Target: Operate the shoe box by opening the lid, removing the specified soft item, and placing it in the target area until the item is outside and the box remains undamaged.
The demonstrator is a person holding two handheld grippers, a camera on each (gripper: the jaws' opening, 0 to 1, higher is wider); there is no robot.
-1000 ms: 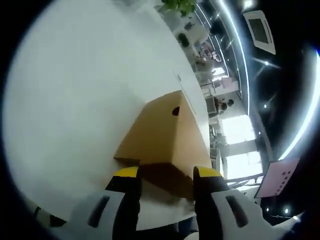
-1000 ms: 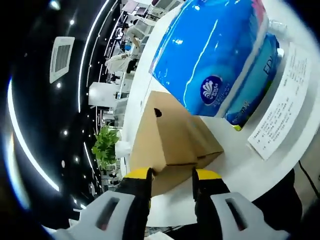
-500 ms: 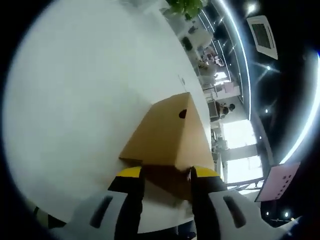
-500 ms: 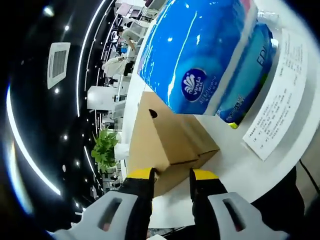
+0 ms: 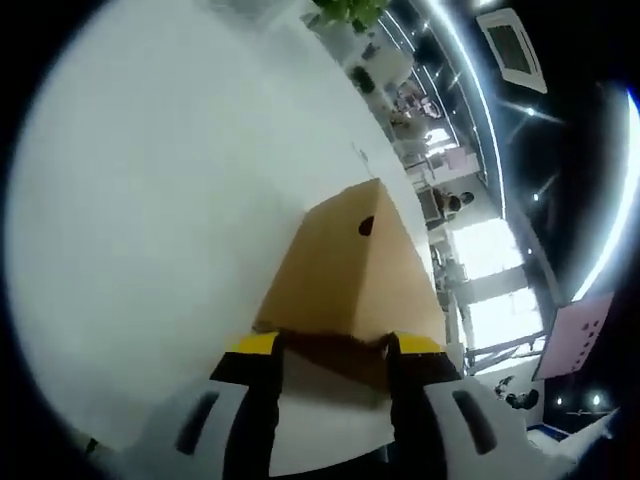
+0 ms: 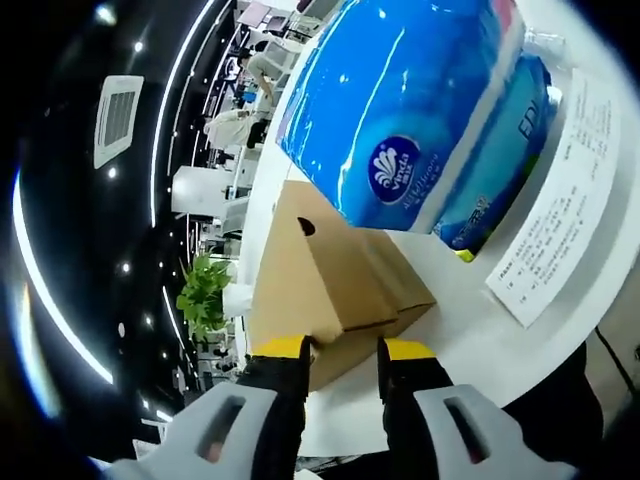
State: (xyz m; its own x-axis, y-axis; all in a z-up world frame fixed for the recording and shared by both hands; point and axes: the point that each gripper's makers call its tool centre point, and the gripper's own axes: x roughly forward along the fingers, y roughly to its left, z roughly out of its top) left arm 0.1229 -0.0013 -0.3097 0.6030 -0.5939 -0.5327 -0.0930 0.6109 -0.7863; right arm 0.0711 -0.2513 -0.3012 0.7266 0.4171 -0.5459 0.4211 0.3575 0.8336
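A white table (image 5: 150,200) takes up the left and centre of the left gripper view, and a big blue tissue pack (image 6: 420,130) crowds the upper right of the right gripper view beside a printed sheet (image 6: 560,220). The closed brown shoe box (image 5: 350,270) sits low and centre, its long axis running up and away from each claw. The left gripper (image 5: 328,346) and right gripper (image 6: 341,348) each straddle the near lid edge, jaws narrow; whether they pinch it I cannot tell.

Open-plan office, ceiling light strips (image 6: 160,150), vent (image 6: 110,110), potted plant (image 6: 200,300), distant desks
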